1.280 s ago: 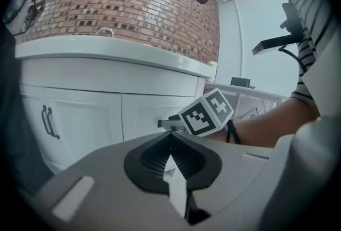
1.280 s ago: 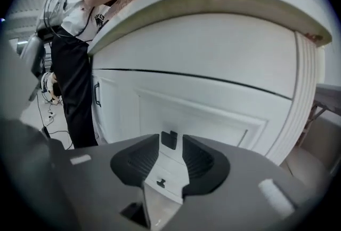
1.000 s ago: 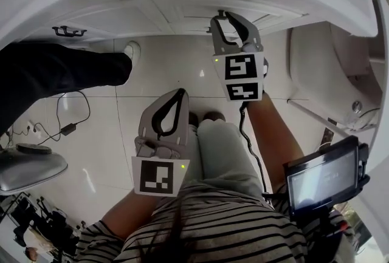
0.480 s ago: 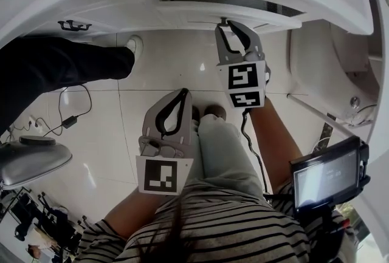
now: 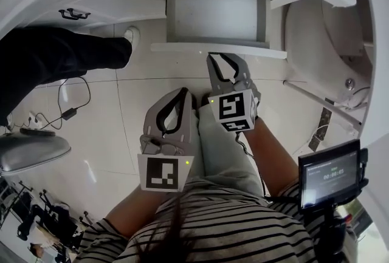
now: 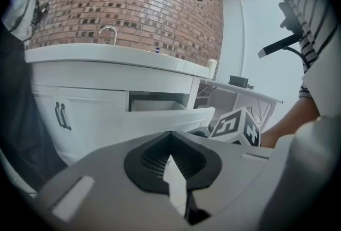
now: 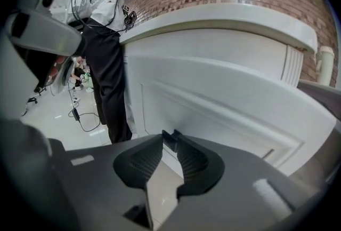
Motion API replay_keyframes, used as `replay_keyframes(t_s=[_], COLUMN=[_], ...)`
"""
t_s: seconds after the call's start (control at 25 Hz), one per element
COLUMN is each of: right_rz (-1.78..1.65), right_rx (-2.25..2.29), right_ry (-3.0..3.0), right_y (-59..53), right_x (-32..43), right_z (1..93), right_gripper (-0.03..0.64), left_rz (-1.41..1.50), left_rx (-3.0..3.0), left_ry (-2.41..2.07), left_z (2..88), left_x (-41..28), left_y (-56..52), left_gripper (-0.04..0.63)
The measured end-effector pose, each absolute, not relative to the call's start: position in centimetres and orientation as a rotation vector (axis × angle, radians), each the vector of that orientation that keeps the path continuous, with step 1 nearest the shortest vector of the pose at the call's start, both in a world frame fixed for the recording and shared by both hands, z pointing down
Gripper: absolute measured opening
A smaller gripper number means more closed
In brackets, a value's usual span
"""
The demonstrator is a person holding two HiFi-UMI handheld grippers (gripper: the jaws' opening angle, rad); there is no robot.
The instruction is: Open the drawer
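Note:
The white drawer [image 5: 214, 10] stands pulled far out of the vanity cabinet and looks bare inside; its front panel [image 5: 219, 48] faces me. My right gripper [image 5: 221, 56] sits at the middle of that panel. In the right gripper view the jaws [image 7: 170, 137] are closing, with the small dark drawer handle [image 7: 169, 141] pinched between the tips against the panel [image 7: 229, 107]. My left gripper [image 5: 181, 93] hangs lower, over my lap, apart from the drawer. Its tips [image 6: 170, 135] meet with nothing between them; the open drawer [image 6: 165, 118] lies beyond.
Left of the drawer is a cabinet door with black handles [image 5: 74, 13]. A person in black trousers [image 5: 55, 67] stands at the left, with a cable [image 5: 67, 113] on the tiled floor. A white fixture [image 5: 328, 43] fills the right; a screen [image 5: 331, 174] sits by my right arm.
The drawer went from shut to pulled far out. My right gripper drew back toward me with its handle. The left gripper shifted only slightly.

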State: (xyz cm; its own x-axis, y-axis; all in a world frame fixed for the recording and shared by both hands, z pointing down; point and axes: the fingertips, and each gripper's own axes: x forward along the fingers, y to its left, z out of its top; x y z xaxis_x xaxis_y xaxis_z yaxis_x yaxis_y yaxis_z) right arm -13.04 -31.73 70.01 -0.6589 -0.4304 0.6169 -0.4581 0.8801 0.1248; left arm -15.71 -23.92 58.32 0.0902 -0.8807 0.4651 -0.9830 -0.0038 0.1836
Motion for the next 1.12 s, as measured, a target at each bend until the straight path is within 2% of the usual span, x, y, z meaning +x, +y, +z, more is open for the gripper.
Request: replay_keyframes(t_s=[0.28, 0.6, 0.64, 0.68, 0.88, 1.12], right_rz=[0.070, 0.102, 0.115, 0.137, 0.296, 0.290], right_rx=[0.570, 0.628, 0.670, 0.707, 0.704, 0.660], right_ry=[-2.338, -2.272, -2.250, -2.239, -2.335, -2.522], right_y=[-26.9, -27.4, -27.4, -27.3, -24.4, -20.7], right_x=[-10.7, -11.0, -10.7, -10.2, -8.1, -6.9], right_z=[70.3, 70.0, 69.2, 67.8, 55.4, 40.6], right_gripper=[0.076, 0.080, 0.058, 0.011, 0.003, 0.003], left_rz=[0.311, 0.332, 0.323, 0.315, 0.332, 0.357], left_rx=[1.921, 1.913, 1.905, 1.896, 1.883, 1.927], left_ry=[-1.825, -1.831, -1.838, -1.845, -1.883, -1.977], left_z=[57.3, 56.1, 55.4, 54.4, 46.5, 37.8], left_x=[-14.0, -13.6, -13.7, -13.8, -13.6, -13.4], left_y=[-22.1, -21.7, -21.6, -21.5, -19.7, -16.4], left_gripper=[0.015, 0.015, 0.015, 0.015, 0.015, 0.015])
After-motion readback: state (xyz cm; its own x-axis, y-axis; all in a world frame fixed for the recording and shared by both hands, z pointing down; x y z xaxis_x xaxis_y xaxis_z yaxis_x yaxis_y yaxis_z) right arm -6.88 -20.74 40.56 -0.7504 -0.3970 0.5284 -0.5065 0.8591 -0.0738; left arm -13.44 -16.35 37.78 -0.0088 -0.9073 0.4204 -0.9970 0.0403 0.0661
